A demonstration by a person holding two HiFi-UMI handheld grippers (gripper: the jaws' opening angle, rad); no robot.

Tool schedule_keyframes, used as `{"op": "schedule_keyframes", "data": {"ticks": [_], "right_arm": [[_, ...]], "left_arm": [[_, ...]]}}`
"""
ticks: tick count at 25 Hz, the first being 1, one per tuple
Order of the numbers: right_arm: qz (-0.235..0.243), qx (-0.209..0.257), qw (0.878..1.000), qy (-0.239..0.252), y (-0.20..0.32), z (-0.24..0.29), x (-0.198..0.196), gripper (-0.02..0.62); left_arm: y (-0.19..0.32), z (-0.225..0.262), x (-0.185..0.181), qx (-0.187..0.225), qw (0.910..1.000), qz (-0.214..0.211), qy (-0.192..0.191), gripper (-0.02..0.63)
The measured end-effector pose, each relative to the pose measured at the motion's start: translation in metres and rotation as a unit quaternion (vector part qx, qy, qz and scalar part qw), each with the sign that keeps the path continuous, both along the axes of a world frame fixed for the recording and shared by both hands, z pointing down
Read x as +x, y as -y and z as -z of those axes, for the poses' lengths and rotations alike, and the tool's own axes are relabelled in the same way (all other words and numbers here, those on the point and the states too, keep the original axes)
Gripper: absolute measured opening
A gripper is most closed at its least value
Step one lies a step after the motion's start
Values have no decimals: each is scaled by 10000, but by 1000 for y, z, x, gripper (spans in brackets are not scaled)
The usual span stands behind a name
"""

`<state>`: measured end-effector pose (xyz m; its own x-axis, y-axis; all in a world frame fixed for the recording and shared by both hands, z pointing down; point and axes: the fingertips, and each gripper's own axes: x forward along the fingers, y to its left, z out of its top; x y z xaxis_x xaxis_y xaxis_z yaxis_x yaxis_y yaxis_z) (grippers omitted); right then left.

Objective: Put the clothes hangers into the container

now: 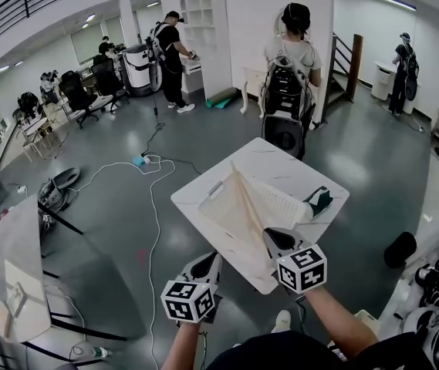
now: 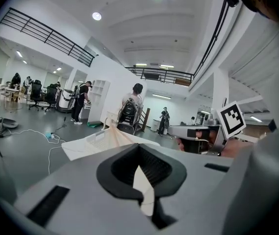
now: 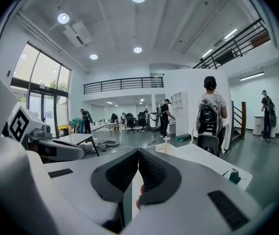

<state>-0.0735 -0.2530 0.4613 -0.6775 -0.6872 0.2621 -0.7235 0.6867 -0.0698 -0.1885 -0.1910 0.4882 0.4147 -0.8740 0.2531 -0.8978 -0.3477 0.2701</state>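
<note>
From where I stand the wooden clothes hangers (image 1: 244,197) blur into one pale bundle, so I cannot count them. They lie slanted in the white mesh container (image 1: 285,205) on the white desk (image 1: 281,156), their near ends lost behind the right hand-held gripper (image 3: 138,152). Its jaws are pressed together, and I can make out nothing between them. The left hand-held gripper (image 2: 139,148) hangs just off the desk's near edge with its jaws also together. A pale sliver shows behind its pads, but I cannot tell what it is. A dark green object (image 1: 319,200) sits by the container, too small to name. Grey floor lies open on both sides of the desk, crossed on the left by a white cable (image 1: 152,206). A person with a backpack (image 1: 287,68) stands beyond the far corner.
</note>
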Motion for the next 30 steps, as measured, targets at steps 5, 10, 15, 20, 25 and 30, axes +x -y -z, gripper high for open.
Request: {"op": "schedule_keyframes", "data": {"ticks": [5,10,15,20,25,30], "right_arm": [[-73,-35,10000,-25,-19,-5,-6,18],[-108,-79,9999,-43,-39,-9,-15,18],[-147,-92,9998,-65,-55,-12,-23,18],[-184,-85,9998,-87,-66,-15,-27,18],[-134,-10,9999,-100,-70,-10,-33,18],[-209,40,9998,-57,-68,-5,-24,18]], "left_arm": [[-16,1,-8,27,9999,-109,26,5],[-33,-3,-13,0,9998,-208,-19,5],[-48,-9,-20,-71,9996,-263,-104,5],[-59,-10,-22,-14,9993,-324,-203,5],[-61,-6,-23,63,9992,-335,-213,5],[-57,0,-16,167,9990,-342,-228,5]]}}
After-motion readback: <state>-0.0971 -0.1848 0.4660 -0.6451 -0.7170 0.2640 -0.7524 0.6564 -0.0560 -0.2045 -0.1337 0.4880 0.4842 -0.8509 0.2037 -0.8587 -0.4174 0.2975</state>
